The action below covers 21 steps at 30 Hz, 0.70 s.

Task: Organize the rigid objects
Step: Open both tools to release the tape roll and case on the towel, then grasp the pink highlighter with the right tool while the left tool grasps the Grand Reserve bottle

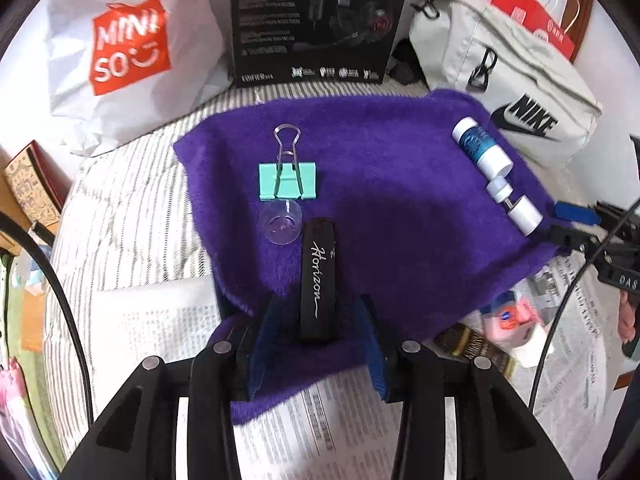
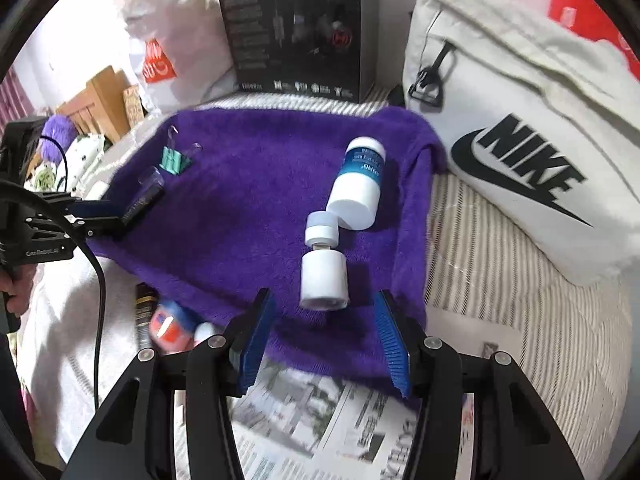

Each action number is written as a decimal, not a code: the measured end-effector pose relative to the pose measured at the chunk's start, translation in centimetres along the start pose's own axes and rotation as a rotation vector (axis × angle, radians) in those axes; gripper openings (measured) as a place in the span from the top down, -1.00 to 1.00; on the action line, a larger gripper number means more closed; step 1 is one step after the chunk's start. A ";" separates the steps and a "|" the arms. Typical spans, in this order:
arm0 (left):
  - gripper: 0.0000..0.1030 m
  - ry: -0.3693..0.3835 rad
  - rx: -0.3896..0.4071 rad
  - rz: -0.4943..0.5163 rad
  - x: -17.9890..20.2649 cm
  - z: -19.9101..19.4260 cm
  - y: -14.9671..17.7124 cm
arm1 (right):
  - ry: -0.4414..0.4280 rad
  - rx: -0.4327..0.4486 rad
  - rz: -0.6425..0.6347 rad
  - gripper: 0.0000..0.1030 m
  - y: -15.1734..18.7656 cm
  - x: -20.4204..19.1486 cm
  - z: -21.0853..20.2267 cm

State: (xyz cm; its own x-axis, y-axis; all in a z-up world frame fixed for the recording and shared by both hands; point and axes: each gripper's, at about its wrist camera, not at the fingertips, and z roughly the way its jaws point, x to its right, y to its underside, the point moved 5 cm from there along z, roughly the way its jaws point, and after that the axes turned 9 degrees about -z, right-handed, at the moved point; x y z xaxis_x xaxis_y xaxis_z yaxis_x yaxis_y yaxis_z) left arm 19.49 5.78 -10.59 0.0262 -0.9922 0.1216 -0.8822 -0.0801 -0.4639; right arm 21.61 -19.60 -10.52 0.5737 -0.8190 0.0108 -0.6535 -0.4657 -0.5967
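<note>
Clip [image 1: 287, 180], mint green, lies near the purple towel's [image 1: 400, 184] left edge, a clear cup [image 1: 281, 224] just below it. My left gripper [image 1: 316, 336] stands open around the black Horizon case [image 1: 318, 280], pads clear. Along the right edge my right gripper [image 2: 326, 330] stands open before the white roller [image 2: 323, 268] and blue-labelled bottle [image 2: 358, 184].

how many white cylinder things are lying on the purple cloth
3, in a line along its right side: the blue-labelled bottle farthest, a small white cap in the middle, a plain white cylinder nearest the right gripper.
</note>
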 end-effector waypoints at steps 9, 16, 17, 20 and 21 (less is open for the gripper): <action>0.12 0.011 0.053 -0.017 0.6 -3.4 2.9 | -0.009 0.051 -0.027 0.00 2.7 -3.7 -3.8; 0.12 0.020 0.045 -0.029 0.7 -4.2 6.2 | -0.039 -0.018 -0.067 0.16 5.2 -5.9 -0.6; 0.12 0.017 0.042 -0.028 0.7 -4.2 6.6 | -0.045 -0.020 -0.065 0.22 5.4 -5.9 -0.3; 0.12 0.009 0.035 -0.036 0.4 -4.4 7.6 | -0.064 -0.016 -0.064 0.25 5.6 -6.4 0.4; 0.12 0.008 0.032 -0.040 0.2 -4.4 7.9 | -0.070 -0.011 -0.066 0.25 5.5 -6.6 0.4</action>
State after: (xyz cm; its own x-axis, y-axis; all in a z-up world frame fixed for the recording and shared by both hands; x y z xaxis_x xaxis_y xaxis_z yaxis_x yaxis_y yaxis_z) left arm 10.42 5.38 -10.38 0.0575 -0.9874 0.1476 -0.8652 -0.1230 -0.4860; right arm 14.43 -16.68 -14.21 0.6482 -0.7614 -0.0063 -0.6185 -0.5216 -0.5877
